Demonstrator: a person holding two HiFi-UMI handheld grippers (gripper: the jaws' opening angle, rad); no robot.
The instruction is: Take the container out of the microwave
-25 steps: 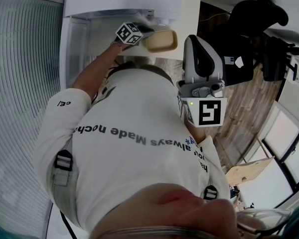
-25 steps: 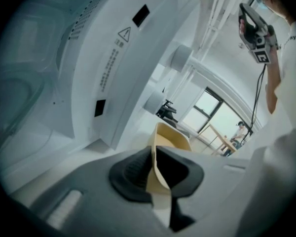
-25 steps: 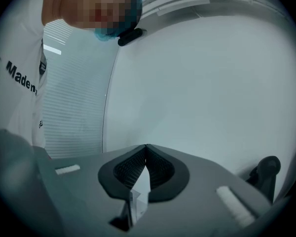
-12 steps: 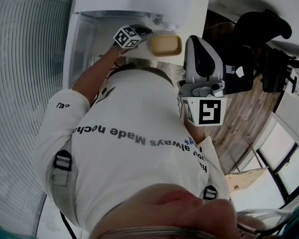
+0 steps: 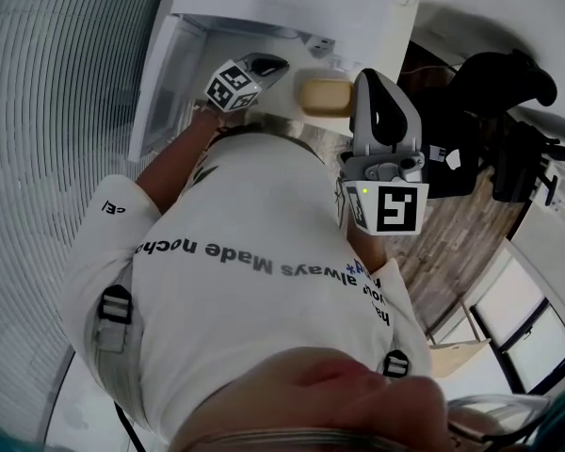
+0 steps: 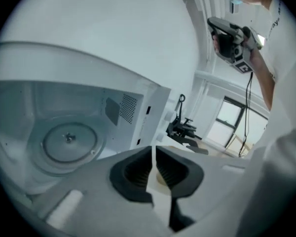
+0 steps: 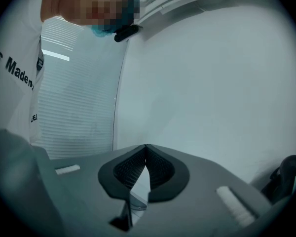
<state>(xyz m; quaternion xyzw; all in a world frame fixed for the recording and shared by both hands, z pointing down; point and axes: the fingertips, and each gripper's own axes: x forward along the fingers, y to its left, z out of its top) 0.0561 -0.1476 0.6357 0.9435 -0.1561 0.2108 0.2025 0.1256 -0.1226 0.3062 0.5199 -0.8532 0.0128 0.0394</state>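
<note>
Beige rounded container (image 5: pixel 325 95) hangs in the air outside the white microwave oven (image 5: pixel 282 3), just in front of its open cavity and toward the side away from its door. The left gripper (image 6: pixel 152 157), a grey two-jaw tool with black ribbed pads (image 6: pixel 137 171), has the container by its edge. In the left gripper view the pads stand almost together, a thin pale wall of the container is pinched between them, and a patch of beige shows just below. Those jaws have just been closing on that edge. In the head view this gripper's cube with black-and-white square markers (image 5: pixel 234 85) sits in front of the microwave's opening, between the door and the container.

The microwave's white door (image 5: pixel 165 73) is swung wide open. Inside the cavity the round glass turntable (image 6: pixel 69 139) lies on the floor, and a perforated vent panel (image 6: pixel 129 107) shows on the cavity's side wall.

The right gripper (image 7: pixel 146 154), of the same grey build, is held out from the microwave on the side away from the door, near the container but apart from it. Its pads meet at the tips with nothing between them, and it faces a plain white wall. Its own marker cube (image 5: pixel 395 210) sits farther out from the microwave, beside the person's white long-sleeved shirt (image 5: pixel 254 290).
</note>
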